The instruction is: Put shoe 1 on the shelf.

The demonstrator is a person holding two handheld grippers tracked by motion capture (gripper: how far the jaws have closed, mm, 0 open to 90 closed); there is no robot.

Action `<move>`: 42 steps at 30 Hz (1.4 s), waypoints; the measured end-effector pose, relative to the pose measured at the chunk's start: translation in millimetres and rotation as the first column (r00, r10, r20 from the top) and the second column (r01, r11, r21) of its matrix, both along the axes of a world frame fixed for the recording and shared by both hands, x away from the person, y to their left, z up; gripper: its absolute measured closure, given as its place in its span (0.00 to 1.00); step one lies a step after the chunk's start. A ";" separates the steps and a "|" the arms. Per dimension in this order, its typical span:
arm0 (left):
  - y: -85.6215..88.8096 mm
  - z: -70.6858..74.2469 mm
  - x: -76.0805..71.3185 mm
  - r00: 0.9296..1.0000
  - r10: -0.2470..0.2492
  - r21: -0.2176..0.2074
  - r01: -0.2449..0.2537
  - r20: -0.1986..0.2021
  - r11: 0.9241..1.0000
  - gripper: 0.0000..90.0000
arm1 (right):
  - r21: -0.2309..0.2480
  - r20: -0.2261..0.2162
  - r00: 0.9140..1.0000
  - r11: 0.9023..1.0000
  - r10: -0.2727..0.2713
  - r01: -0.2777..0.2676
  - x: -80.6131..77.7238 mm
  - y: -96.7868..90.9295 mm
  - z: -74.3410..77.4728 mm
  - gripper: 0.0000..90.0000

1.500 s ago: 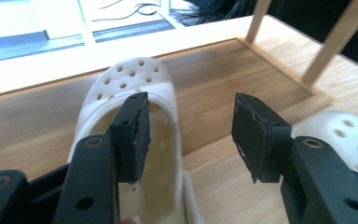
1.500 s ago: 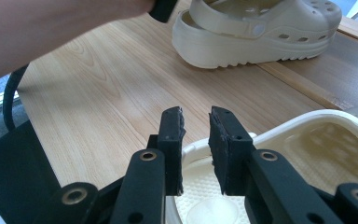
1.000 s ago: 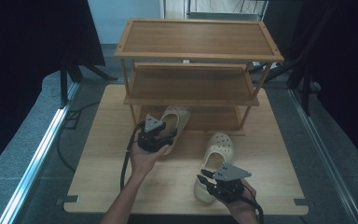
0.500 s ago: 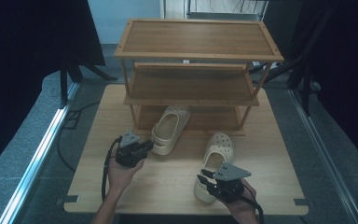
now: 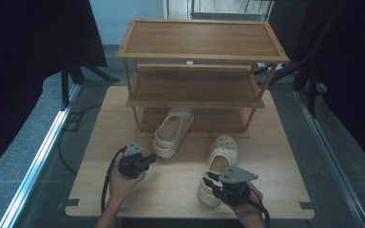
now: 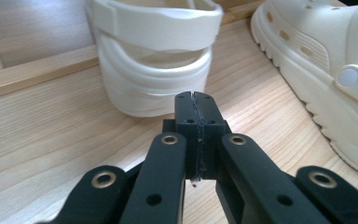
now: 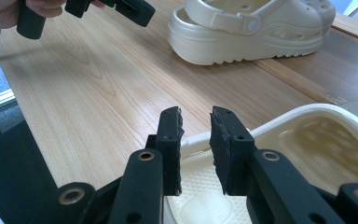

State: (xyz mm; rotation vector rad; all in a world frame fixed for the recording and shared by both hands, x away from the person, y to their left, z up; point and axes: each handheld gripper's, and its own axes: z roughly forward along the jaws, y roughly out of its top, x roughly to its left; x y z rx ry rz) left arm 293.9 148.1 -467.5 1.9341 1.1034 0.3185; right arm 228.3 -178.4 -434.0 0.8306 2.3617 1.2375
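From the high view I see my left gripper [image 5: 148, 158] at lower left of centre, just left of the heel of one cream clog [image 5: 172, 132], whose long axis runs up the frame with its toe under the wooden shoe rack [image 5: 202, 57]. My right gripper [image 5: 214, 183] sits at the heel of the second clog [image 5: 220, 166], which points up and slightly right. In the left gripper view the jaws have just closed and press together on nothing; the first clog's smooth foam heel and strap [image 6: 154, 56] sit just beyond them, upper centre. In the right gripper view the jaws stand spread, straddling the second clog's heel rim [image 7: 261, 135] on the pale wooden table [image 7: 88, 93].
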 end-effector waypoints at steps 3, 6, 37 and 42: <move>-4.0 -1.0 1.6 1.000 0.003 -0.001 -0.003 0.006 1.000 1.00 | -0.002 0.000 1.000 1.000 0.000 0.000 0.2 0.1 -0.1 0.81; -8.4 -1.1 3.7 1.000 0.001 -0.004 -0.001 0.011 1.000 1.00 | -0.002 0.001 1.000 1.000 -0.001 0.001 0.2 0.1 0.1 0.81; -23.2 -10.8 27.4 1.000 0.006 0.045 -0.005 -0.020 0.999 1.00 | 0.008 0.011 1.000 1.000 -0.014 0.014 -0.2 -4.3 4.2 0.81; -33.2 -12.6 36.4 1.000 0.008 0.055 -0.007 -0.011 0.998 1.00 | 0.007 0.010 1.000 1.000 -0.014 0.014 -0.2 -4.3 3.9 0.80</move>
